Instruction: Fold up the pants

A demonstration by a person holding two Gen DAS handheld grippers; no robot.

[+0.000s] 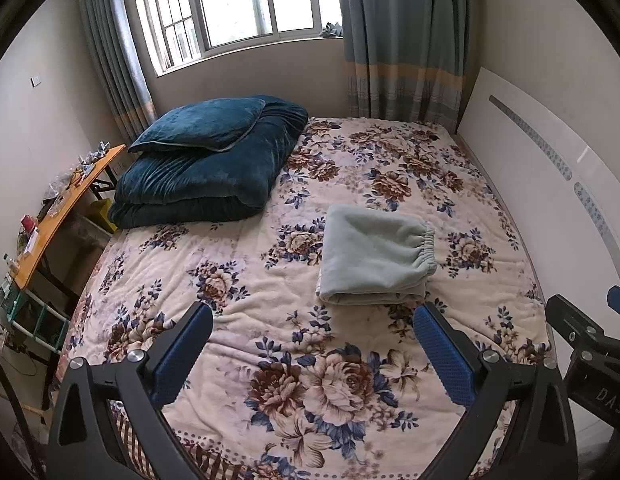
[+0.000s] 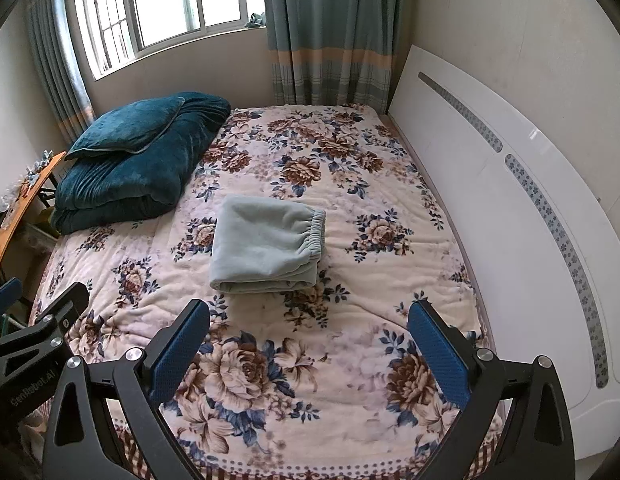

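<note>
The pale green pants [image 1: 374, 256] lie folded into a compact stack in the middle of the floral bedspread [image 1: 269, 280], elastic waistband to the right. They also show in the right wrist view [image 2: 265, 244]. My left gripper [image 1: 312, 320] is open and empty, held above the bed short of the pants. My right gripper [image 2: 310, 316] is open and empty, also short of the pants. The right gripper's body shows at the right edge of the left wrist view [image 1: 590, 344]. The left gripper's body shows at the left edge of the right wrist view [image 2: 33, 340].
A folded dark teal quilt with a pillow on top [image 1: 205, 160] lies at the bed's far left. A white headboard [image 2: 510, 208] runs along the right. A wooden side table [image 1: 65, 208] with clutter stands left of the bed. Window and curtains are behind.
</note>
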